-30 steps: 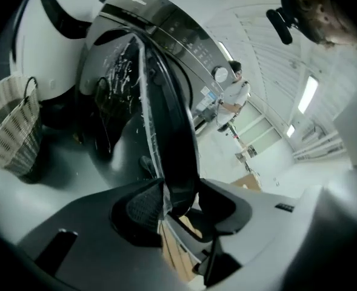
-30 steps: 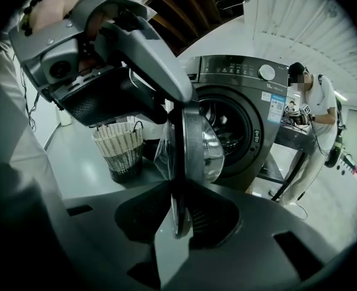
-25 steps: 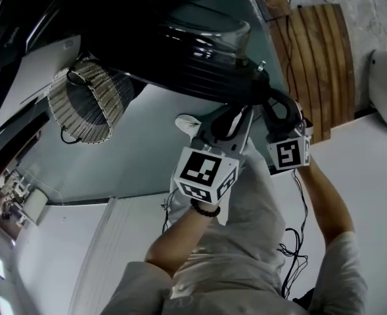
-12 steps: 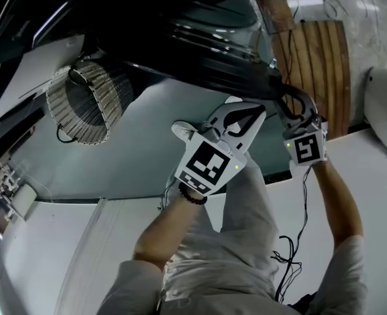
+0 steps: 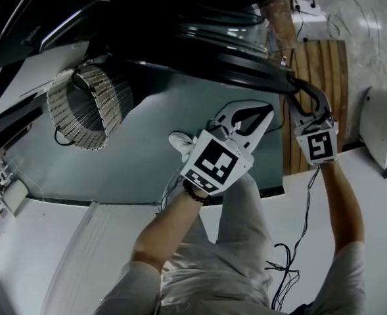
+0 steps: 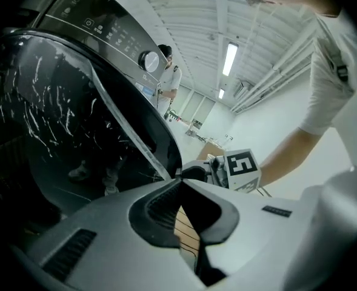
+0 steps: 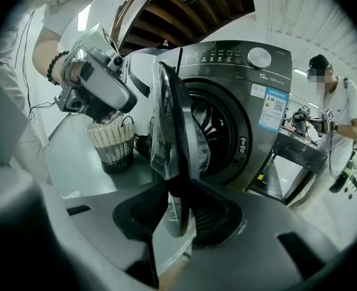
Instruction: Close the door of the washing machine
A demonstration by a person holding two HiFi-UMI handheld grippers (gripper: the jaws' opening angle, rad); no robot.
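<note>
Leftmost, the wicker basket (image 5: 88, 104) stands upright, its inside too dark to tell any contents. Next, the door (image 5: 213, 61) of the washing machine (image 7: 242, 59) stands swung well out from the front. The drum (image 7: 220, 129) behind it shows only dark ribs, and whether laundry lies inside cannot be made out. Near the door, the left gripper (image 6: 179, 180) has its jaws pressed together on nothing. Farthest right, the right gripper (image 7: 177, 190) has the door's rim between its jaws, which are opening. The head view cuts off the machine's body.
</note>
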